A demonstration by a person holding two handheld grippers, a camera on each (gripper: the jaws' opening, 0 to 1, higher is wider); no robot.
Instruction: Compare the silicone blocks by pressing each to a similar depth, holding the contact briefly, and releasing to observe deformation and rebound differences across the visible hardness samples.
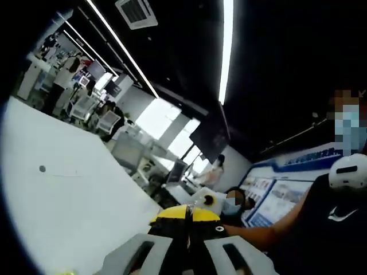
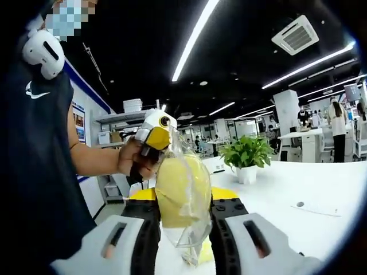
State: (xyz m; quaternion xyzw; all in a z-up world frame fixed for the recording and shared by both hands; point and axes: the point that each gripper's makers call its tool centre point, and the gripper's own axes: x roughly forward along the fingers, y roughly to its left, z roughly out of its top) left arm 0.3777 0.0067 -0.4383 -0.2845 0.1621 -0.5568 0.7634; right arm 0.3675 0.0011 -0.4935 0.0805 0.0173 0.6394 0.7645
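On the white table (image 2: 321, 189), one potted plant (image 2: 246, 157); right claw (image 2: 183, 235) clamps one bagged yellow block (image 2: 180, 192), left claw (image 1: 186, 252) pressed together.

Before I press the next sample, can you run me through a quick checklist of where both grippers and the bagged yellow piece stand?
1. Right gripper holding the clear bag with yellow block: ok, the bag sits between its jaws.
2. Left gripper held by the person's hand and up beside the bag top: ok; touching the bag: cannot tell.
3. Left gripper jaws in its own view: ok, close together with only a narrow gap, nothing seen between them.
4. White table under the work: ok, bare surface nearby.
5. Potted plant away from the bag: ok.
6. Other hardness samples located: cannot tell.
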